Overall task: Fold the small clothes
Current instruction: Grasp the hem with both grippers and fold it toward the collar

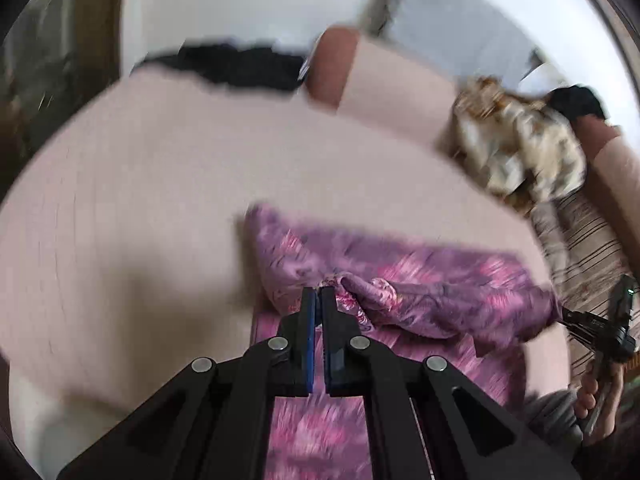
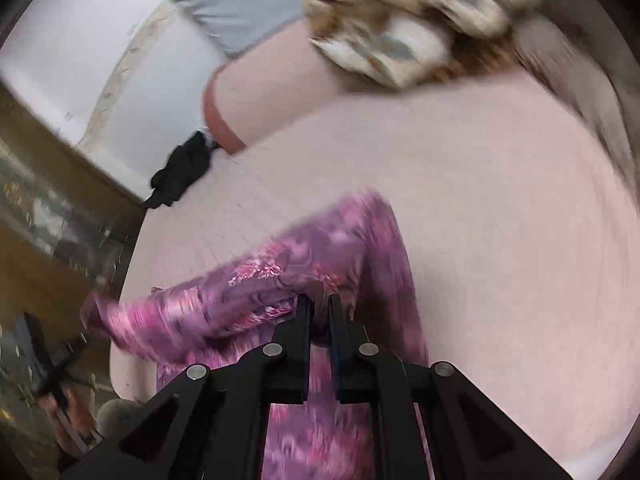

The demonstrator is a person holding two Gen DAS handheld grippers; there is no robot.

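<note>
Left wrist view: left gripper (image 1: 319, 294) clamped on purple floral garment (image 1: 420, 280) | right gripper (image 2: 319, 303) pinching its other raised edge | garment lifted ahead of both grippers over the bed (image 1: 160, 200) | fold judged mid-way, patterned pile (image 2: 400, 32) beyond left unfolded

Support surface: pale pink cushioned seat (image 1: 160, 184), ribbed fabric, looks like a sofa or bed top. Landmark is the purple-pink floral garment (image 1: 420, 280) lying on it at the near edge, part lifted off the surface. Beyond the garment, a pink bolster cushion (image 1: 360, 76) sits at the back. Black cloth (image 1: 240, 68) lies just beside the bolster, at the seat's far edge. Beige-brown patterned fabric heap (image 1: 516, 148) sits farther back, right of the garment.
</note>
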